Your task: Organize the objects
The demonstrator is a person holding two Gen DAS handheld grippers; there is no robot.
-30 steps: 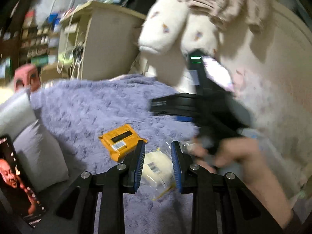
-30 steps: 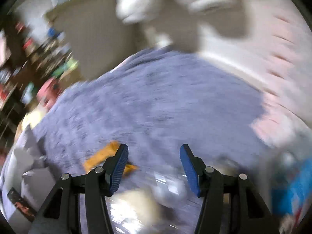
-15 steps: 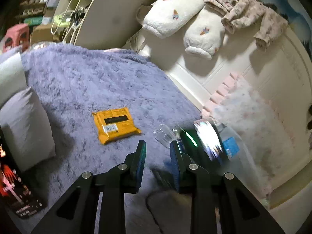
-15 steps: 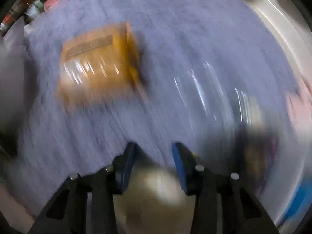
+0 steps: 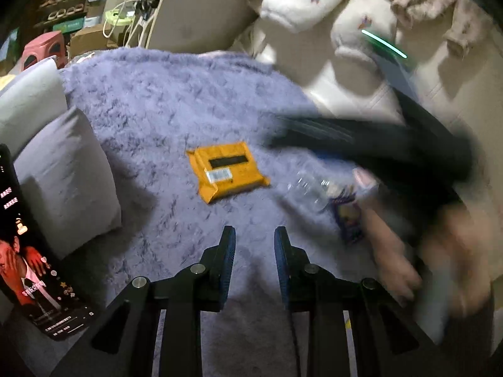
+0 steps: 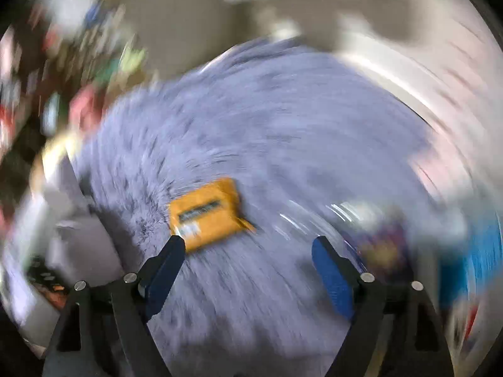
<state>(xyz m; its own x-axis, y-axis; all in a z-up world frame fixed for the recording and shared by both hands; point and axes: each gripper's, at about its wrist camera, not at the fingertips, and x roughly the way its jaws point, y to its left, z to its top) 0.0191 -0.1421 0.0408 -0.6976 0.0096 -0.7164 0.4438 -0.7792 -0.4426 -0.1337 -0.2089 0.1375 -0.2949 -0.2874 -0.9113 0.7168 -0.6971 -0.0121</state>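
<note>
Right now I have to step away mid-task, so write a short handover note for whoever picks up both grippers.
Left gripper: open narrowly, empty, above the purple blanket.
Right gripper: wide open, empty, blurred by motion.
Orange packet lies flat mid-blanket; clear plastic bottle and a small purple packet lie to its right.
Done: nothing visibly sorted.
Left: pick up and organize all three.

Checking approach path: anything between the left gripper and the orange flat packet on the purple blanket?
Nothing visible. The left gripper hovers with only bare purple fluffy blanket between it and the orange flat plastic packet. The clear plastic bottle lies to the right of that line.
</note>
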